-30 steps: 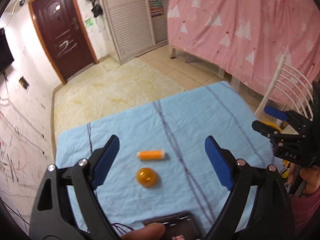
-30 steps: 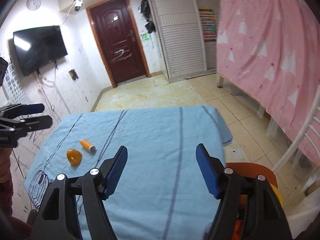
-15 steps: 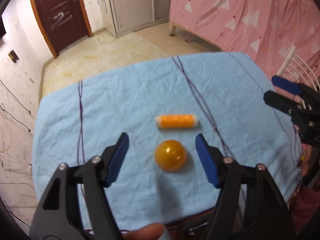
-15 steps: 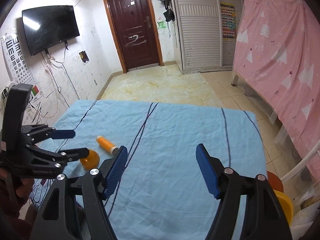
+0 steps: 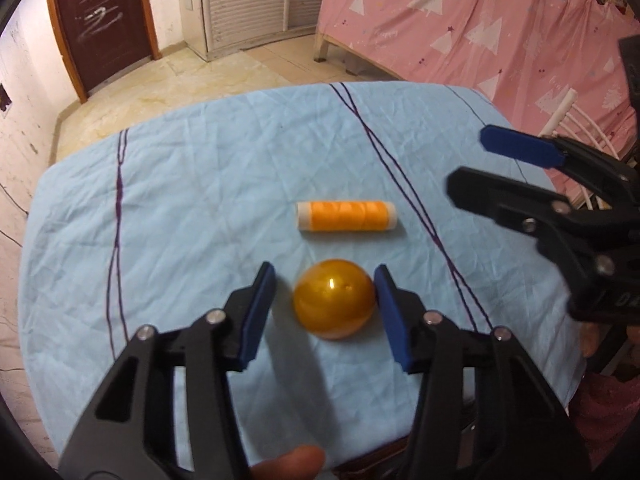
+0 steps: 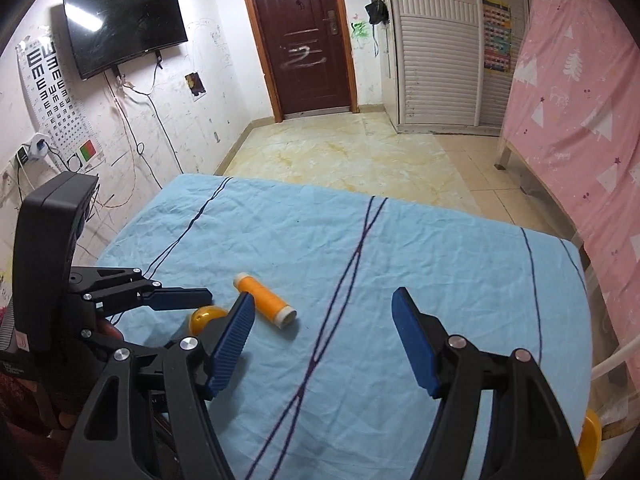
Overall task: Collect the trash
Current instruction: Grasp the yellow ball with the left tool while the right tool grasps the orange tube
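Table w/ a wrinkled light-blue cloth crossed by thin dark lines fills most of both views. Past its far edge: tiled floor, dark brown door w/ white scrawl, white slatted wardrobe. Pink sheet w/ white tree shapes hangs on the right side. Wall-mounted TV and an eye chart sit left of the door in the right wrist view.

Left gripper is low over the near part of the table, pointing steeply down. Its jaws have just been closing and now stand partly spread, one blue pad on each side of the orange ball. Right-hand pad is at or nearly at the ball; a thin strip of cloth shows betw. the ball and the left-hand pad, so no pinch. A fingertip shows at the bottom edge of that view.

Right gripper hovers over the cloth to the right of the left one, jaws spread wide, nothing betw. them.

Orange ball rests on the cloth near the table's front edge. Just beyond it, apart from it, lies the orange thread spool w/ white ends, on its side.
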The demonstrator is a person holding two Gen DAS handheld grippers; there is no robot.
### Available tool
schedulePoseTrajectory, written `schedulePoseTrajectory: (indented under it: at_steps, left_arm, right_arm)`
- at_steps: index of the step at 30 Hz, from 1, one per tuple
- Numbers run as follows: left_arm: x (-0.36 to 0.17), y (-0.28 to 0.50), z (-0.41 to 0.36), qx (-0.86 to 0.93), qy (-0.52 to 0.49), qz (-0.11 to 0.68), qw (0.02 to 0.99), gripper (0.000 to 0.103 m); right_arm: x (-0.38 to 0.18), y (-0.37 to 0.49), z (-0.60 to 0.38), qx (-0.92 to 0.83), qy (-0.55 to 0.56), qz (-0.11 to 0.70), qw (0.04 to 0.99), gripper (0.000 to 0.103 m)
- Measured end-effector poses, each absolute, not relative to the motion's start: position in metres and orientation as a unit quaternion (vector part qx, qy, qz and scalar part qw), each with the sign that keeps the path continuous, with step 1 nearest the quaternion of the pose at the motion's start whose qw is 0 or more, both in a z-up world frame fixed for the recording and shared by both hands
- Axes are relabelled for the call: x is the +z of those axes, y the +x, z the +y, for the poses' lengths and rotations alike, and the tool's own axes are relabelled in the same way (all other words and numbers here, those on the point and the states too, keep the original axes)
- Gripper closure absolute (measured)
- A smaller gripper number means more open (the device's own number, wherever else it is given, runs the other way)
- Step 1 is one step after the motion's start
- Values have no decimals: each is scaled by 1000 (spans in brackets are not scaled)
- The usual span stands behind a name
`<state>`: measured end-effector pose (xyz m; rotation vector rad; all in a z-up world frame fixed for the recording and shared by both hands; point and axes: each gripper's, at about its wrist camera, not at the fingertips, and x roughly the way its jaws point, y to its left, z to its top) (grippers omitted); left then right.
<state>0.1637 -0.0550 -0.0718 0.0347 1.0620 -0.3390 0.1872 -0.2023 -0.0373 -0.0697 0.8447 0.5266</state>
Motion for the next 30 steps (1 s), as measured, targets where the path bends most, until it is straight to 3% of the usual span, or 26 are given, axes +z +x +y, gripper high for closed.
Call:
schedulePoseTrajectory:
  at_steps: [2, 24, 26, 28, 30]
  left_arm:
    - [-72, 164, -51, -167, 4, 500, 849, 64]
    - [-59, 145, 11, -104, -22, 475, 873, 64]
    - [-57, 142, 15, -100, -27, 474, 874, 64]
    - [-57, 140, 18, -95, -31, 473, 875, 64]
    - [-56, 136, 23, -92, -33, 472, 876, 64]
  right_arm:
    - [-41, 191, -197, 261, -34, 413, 872, 38]
    - [-67, 206, -145, 324, -74, 450, 829, 39]
    - [-71, 206, -140, 320, -80, 452, 829, 41]
    - [-74, 207, -137, 315, -87, 456, 828, 54]
    - [-77, 207, -134, 308, -99, 455, 830, 59]
